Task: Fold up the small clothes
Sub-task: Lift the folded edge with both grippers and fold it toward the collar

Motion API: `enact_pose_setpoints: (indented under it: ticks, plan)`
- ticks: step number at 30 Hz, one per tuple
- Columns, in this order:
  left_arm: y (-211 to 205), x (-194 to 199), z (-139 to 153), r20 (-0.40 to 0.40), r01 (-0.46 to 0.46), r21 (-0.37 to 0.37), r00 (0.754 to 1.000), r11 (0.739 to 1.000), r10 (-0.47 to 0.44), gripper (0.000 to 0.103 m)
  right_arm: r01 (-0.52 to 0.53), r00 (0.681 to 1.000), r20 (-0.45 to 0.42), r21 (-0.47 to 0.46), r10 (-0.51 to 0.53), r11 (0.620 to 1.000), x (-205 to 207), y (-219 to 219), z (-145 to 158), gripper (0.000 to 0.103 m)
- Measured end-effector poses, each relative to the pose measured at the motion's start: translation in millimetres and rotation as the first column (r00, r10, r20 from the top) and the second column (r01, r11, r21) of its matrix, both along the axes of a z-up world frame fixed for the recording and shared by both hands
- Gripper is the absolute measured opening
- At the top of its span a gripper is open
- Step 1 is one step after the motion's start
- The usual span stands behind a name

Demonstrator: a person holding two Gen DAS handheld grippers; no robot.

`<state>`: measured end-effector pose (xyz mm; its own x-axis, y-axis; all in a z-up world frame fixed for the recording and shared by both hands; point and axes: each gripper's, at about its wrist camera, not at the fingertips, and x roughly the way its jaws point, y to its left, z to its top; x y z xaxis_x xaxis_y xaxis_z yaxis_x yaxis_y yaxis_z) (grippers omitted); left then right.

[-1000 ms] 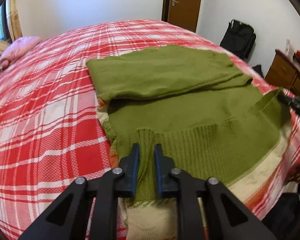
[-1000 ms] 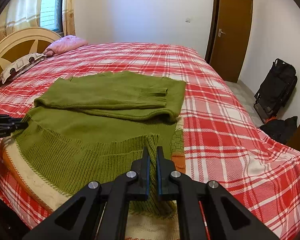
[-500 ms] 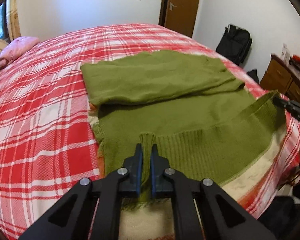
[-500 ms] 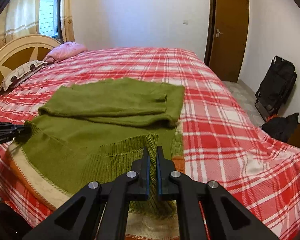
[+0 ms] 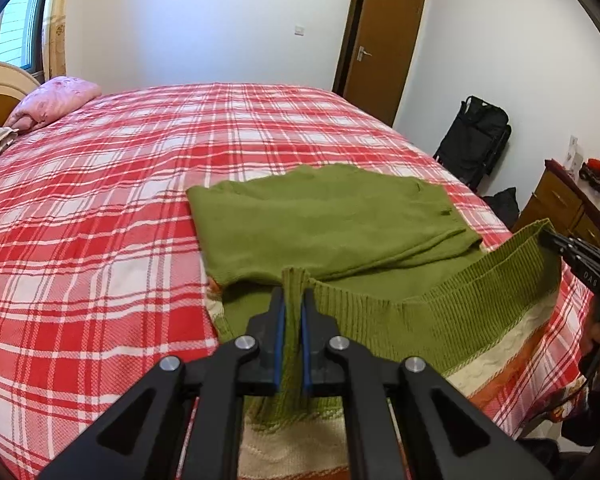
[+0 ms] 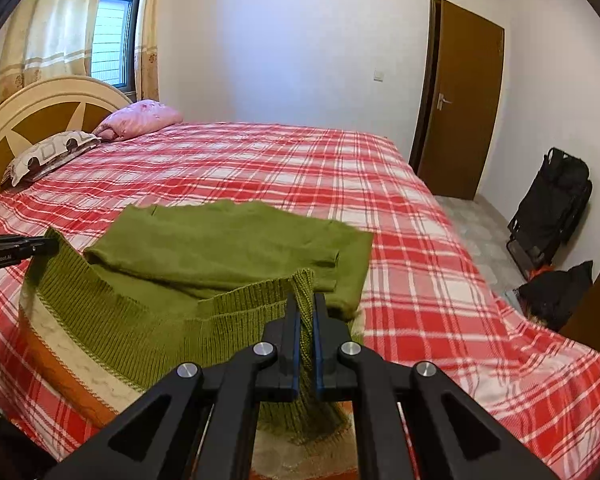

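On bed (image 5: pixel 100 240) | both grippers, left (image 5: pixel 293 312) and right (image 6: pixel 307 316), clamped tight on green sweater (image 5: pixel 320 220) ribbed hem (image 5: pixel 440 304) corners | lift level, keep hem taut, carry toward far edge

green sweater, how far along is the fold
Partly done. The green sweater lies on the plaid bed with its sleeves already folded in across the body. In hand: the left gripper and right gripper are each shut on a corner of the ribbed hem, lifted off the bed. Left: carrying the hem over toward the collar.
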<state>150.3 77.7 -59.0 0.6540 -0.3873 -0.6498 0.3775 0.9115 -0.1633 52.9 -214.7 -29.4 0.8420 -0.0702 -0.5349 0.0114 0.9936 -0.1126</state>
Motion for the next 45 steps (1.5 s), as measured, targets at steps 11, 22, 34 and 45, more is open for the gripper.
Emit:
enact_pose_setpoints:
  ticks: [11,22,34,45]
  plan:
    - [6.4,64.1,45.5,0.075,-0.143,-0.006,0.987,0.990,0.143,0.007,-0.018,0.999,0.033,-0.052,0.020,0.998,79.7,-2.8,28.2,0.004]
    - [13.2,61.9,-3.4,-0.072,-0.021,0.075,0.997,0.997,0.026,0.066,-0.043,0.999,0.005,-0.089,0.044,0.995,62.3,8.2,4.6,0.004]
    - [-7.7,48.4,-57.6,-0.141,-0.019,0.141,0.989,0.990,0.039,0.010,-0.011,1.000,-0.026,-0.045,0.010,0.999,53.6,4.5,-7.4,0.004]
    - [-1.1,33.8,-1.8,-0.022,-0.002,0.047,1.000,0.999,0.003,0.008,-0.003,1.000,0.031,-0.047,0.005,0.999,56.5,0.0,14.4,0.004]
